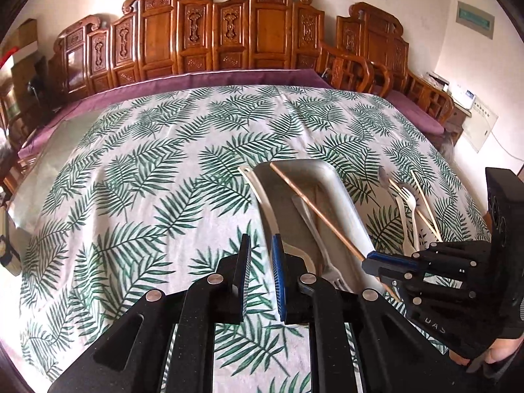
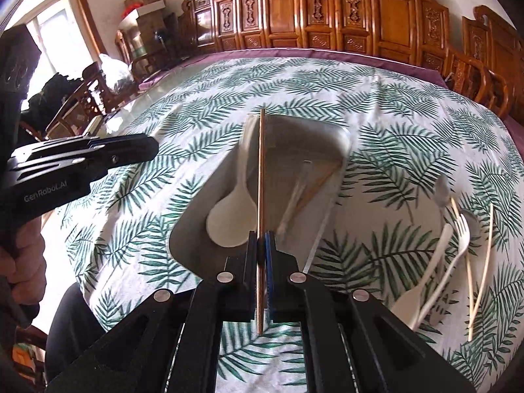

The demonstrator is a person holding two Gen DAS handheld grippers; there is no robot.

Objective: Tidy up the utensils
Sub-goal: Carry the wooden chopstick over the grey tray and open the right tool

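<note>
While left gripper (image 1: 261, 262) gapes (empty), right gripper (image 2: 261, 249) pinches chopstick (image 2: 261, 170) above tray (image 2: 340, 137).

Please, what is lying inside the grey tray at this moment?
Inside the grey tray lie a white spoon and a clear plastic fork. The chopstick hangs above it, clamped in the right gripper. The grippers hide the tray's near end.

carved wooden bench (image 1: 229, 32) | white wall (image 1: 458, 55) | window (image 2: 49, 32)

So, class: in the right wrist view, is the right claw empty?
No: the right claw is shut on a brown chopstick that runs forward over the grey tray.
</note>
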